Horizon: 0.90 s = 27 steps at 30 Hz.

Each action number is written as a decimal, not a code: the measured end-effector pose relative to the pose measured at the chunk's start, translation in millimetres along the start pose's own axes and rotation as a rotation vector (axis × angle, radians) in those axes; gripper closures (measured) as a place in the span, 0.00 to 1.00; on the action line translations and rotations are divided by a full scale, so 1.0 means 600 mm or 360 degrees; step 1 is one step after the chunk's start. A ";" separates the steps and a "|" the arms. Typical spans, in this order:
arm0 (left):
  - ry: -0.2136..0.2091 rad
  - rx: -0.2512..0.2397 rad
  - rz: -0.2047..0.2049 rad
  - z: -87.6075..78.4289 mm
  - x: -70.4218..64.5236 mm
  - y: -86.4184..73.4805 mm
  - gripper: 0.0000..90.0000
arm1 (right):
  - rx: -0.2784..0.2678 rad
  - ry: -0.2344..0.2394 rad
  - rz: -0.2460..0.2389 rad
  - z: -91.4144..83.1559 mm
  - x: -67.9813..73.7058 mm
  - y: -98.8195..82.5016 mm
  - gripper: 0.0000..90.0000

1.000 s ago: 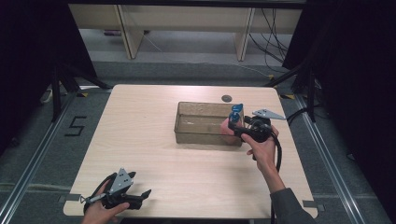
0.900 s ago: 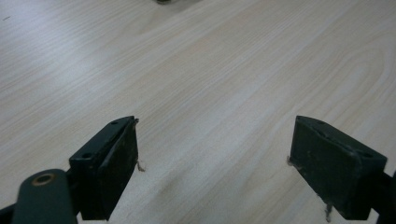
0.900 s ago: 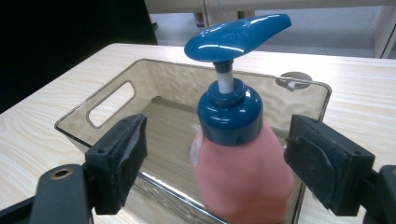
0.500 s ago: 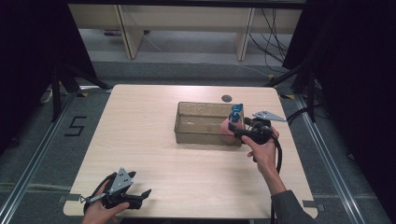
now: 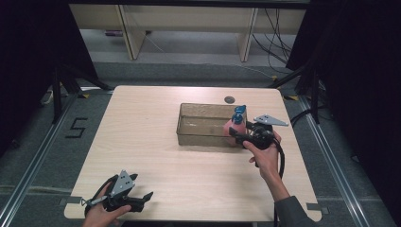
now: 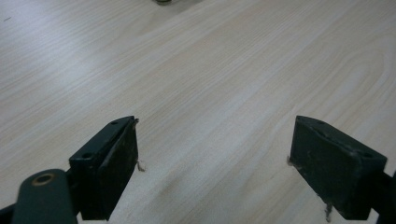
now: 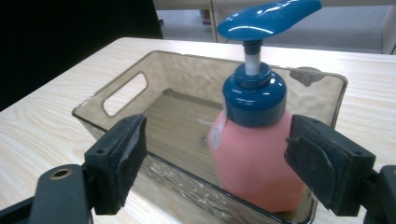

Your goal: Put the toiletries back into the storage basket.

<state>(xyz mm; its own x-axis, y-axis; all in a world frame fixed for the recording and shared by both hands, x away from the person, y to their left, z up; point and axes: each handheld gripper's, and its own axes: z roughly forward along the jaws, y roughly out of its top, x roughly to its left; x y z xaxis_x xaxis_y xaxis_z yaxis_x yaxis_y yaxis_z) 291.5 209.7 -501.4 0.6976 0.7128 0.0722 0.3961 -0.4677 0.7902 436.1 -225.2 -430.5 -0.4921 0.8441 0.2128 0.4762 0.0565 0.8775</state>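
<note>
- Pump bottle (image 7: pixel 254 154) stands inside the clear bin (image 7: pixel 121 86), centre-right of the high view.
- Right gripper (image 7: pixel 215 163) jaws released around it; placing looks done, next withdraw.
- Left gripper (image 6: pixel 215 158) jaws released, on worktop (image 6: pixel 210 70).

Pink bottle (image 7: pixel 254 163) w/ blue pump; smoky clear bin (image 7: pixel 135 84); pale woodgrain table (image 5: pixel 142 142).

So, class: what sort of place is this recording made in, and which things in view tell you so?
Probably a lab or recording workspace, not a home: a bare wooden table on a marked floor with a taped "5", dark curtains at both sides, and loose cables behind.
</note>
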 end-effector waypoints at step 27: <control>0.0004 -0.0011 0.0016 0.002 0.002 0.000 0.17 | 0.0036 0.0085 -0.0074 -0.015 0.025 -0.015 0.24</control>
<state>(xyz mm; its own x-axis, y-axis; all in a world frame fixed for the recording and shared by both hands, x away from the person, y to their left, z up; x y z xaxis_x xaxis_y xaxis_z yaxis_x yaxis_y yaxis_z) 292.6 210.0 -502.1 0.7001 0.7094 0.0812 0.3851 -0.4709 0.7937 418.1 -218.0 -431.3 -0.5520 0.8107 0.1953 0.4682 0.1075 0.8771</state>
